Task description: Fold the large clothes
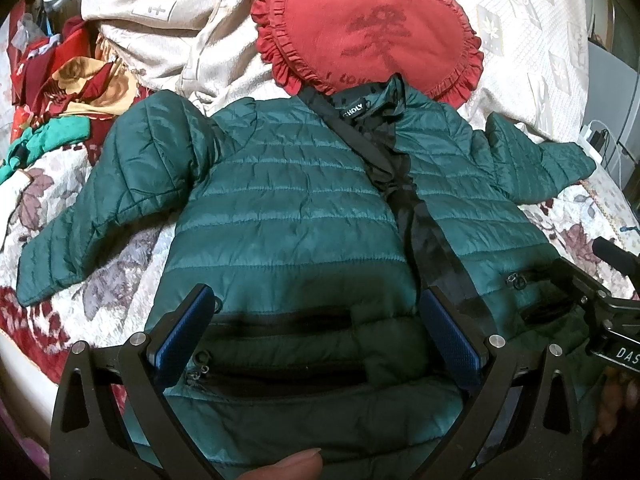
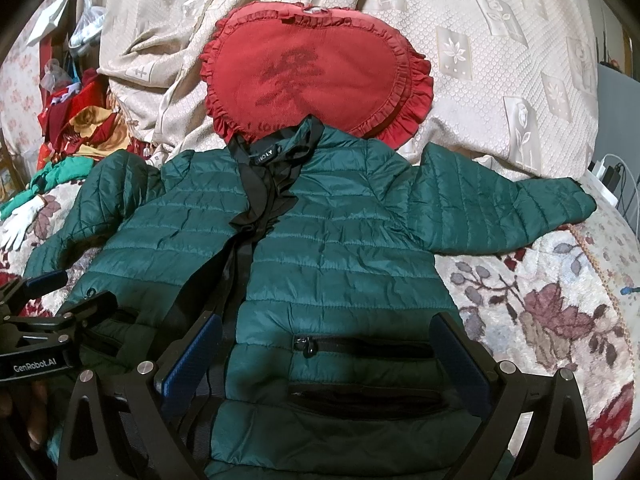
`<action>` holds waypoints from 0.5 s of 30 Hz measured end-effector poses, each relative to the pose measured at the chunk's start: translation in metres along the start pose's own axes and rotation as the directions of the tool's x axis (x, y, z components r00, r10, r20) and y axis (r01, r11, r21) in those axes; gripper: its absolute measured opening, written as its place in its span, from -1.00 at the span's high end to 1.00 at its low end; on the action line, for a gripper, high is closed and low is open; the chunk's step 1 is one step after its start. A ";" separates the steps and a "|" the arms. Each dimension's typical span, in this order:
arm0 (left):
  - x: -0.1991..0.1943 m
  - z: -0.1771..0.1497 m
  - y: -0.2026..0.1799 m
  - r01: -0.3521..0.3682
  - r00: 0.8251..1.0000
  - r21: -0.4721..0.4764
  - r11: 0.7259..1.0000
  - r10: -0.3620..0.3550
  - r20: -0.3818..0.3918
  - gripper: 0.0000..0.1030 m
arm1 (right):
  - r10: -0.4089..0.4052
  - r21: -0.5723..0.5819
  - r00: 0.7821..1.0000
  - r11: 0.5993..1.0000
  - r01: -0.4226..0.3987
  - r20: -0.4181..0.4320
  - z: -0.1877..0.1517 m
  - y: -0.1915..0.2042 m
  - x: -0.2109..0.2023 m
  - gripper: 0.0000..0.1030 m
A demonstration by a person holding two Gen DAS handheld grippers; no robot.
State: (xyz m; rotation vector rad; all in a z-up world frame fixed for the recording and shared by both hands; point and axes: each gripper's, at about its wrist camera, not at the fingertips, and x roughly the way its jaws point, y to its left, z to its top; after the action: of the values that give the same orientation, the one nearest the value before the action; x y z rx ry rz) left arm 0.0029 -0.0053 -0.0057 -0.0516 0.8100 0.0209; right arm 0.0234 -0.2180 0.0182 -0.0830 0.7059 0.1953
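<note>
Bed cover [image 2: 540, 300], floral, runs under & out to both sides of the tongs; everything sits on it. Beige quilt [image 2: 500, 60] bunched at the far end, well beyond the tips.

Green puffer jacket [image 1: 280, 200] lies front-up straight ahead of both tongs, hem nearest, collar farthest, sleeves out to either side. Prob. laid flat like this so the fold can start from the hem or sleeves. Black zip placket [image 1: 400, 184] runs crooked btwn the two grippers.

Red heart cushion [image 2: 312, 80] just beyond the collar, collar tip overlapping it.

Left gripper [image 1: 316, 340]: jaws wide apart, nothing held, over the left pocket zips. Right gripper [image 2: 332, 356]: same, wide, empty, over the right pocket.

Hard to tell: whether the pads touch the fabric or hover. Hem is cut off by the gripper frames. Clothes pile [image 1: 60, 80] far left is too jumbled to ID. Collar label only partly legible.
</note>
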 end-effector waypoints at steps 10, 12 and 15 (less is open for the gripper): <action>0.000 -0.005 -0.003 0.006 1.000 -0.006 1.000 -0.006 -0.001 -0.99 | -0.004 -0.006 1.000 1.000 0.004 -0.002 -0.002 -0.001 -0.001 -0.99; -0.001 -0.005 -0.004 0.007 1.000 -0.007 1.000 -0.007 0.000 -0.99 | 0.000 -0.002 1.000 1.000 0.000 -0.003 -0.003 -0.002 0.000 -0.99; -0.001 -0.006 -0.003 0.012 1.000 -0.011 1.000 -0.012 -0.002 -0.99 | 0.000 -0.004 1.000 1.000 0.000 -0.011 -0.001 -0.002 0.001 -0.99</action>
State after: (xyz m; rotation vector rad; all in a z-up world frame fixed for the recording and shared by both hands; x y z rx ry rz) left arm -0.0018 -0.0089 -0.0085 -0.0669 0.8114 0.0144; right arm 0.0242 -0.2196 0.0165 -0.0878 0.7162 0.1963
